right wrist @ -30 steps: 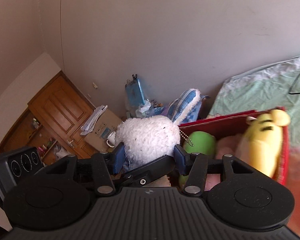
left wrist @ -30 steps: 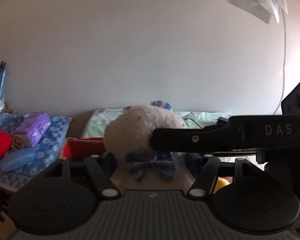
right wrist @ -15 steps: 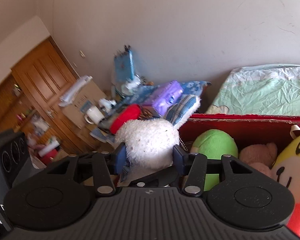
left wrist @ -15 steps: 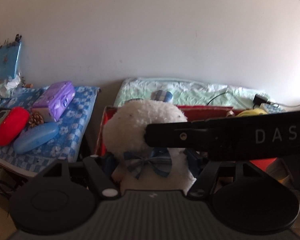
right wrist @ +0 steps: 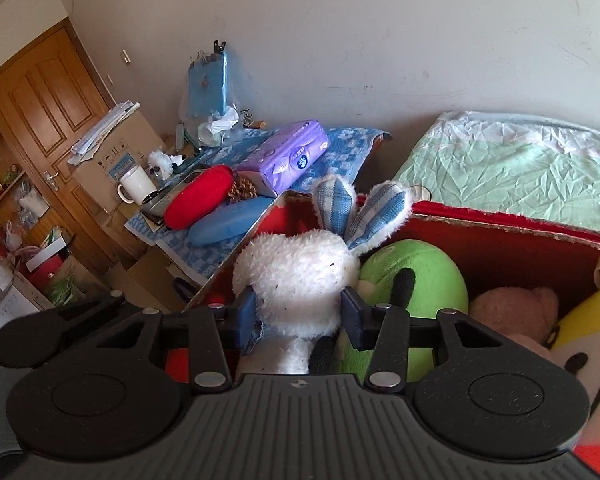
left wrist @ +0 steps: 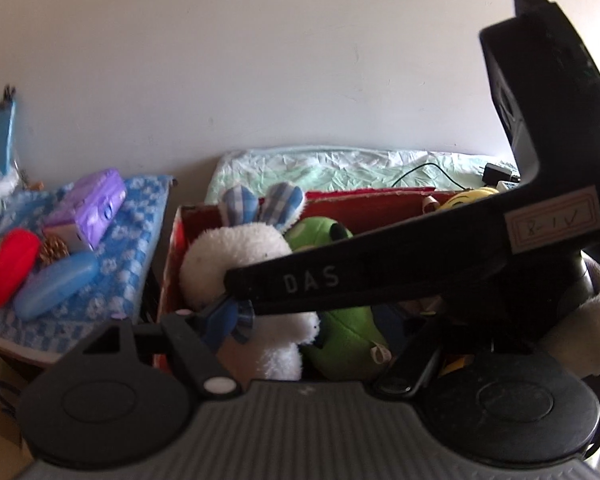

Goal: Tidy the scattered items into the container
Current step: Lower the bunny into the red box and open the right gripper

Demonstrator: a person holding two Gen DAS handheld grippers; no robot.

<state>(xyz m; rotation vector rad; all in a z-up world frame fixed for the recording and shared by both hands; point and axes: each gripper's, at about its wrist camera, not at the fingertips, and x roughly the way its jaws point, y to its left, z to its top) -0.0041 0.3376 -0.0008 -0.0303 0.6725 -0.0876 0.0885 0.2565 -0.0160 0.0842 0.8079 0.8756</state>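
White rabbit toy [right wrist: 296, 276]: it is inside the red box [right wrist: 500, 236], at the left end, head up, with its blue checked ears [right wrist: 360, 208] above the rim. Its lower body is hidden behind the gripper housings in both views.
Right gripper [right wrist: 298, 314]: its two blue pads [right wrist: 246, 316] stand at each side of the toy's head and the jaws are closing; the fur touches both pads, so it pinches the rabbit.
Left gripper [left wrist: 312, 320]: its jaws are opening. Only the left pad [left wrist: 220, 320] is visible, close to the rabbit's bow [left wrist: 242, 318]; the right finger is covered by the black arm of the other gripper (marked DAS), so I cannot tell if it touches the toy.
Green plush [right wrist: 416, 276]: just beside the rabbit on its right, partly hidden by it.
Pink plush [right wrist: 512, 312]: further right in the box, only the top shows.
Yellow plush [right wrist: 584, 344]: at the right edge of the right wrist view, cut off by the frame.
Side table [right wrist: 340, 148]: left of the box, with a blue checked cloth, carrying a purple pack [right wrist: 288, 156], a red case [right wrist: 198, 200] and a blue case [right wrist: 228, 220].
Bed [right wrist: 520, 168]: behind the box, with a pale green sheet.
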